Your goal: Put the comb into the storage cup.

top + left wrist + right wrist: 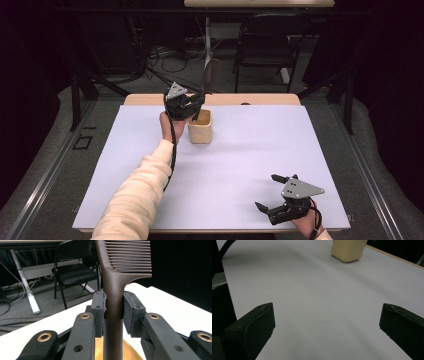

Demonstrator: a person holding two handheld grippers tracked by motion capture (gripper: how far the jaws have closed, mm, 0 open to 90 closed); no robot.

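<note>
Dark brown plastic comb [113, 290] clamped by its handle in my left tongs [113, 312], upright, its lower end over or just inside the cream holder [200, 127]; I judge the next move is lowering it straight in, then releasing. Left forearm reaches far across the white surface [240, 165]; right tongs [277, 192] gape empty at the near edge.

A dark brown comb [113, 290], a pale yellow cup [200, 128], a white table [250, 150].

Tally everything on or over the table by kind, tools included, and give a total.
Comb, dark brown, clamped upright in the left tool: 1
Cup, tan: 1
Tools, left and right: 2
Total: 4
</note>
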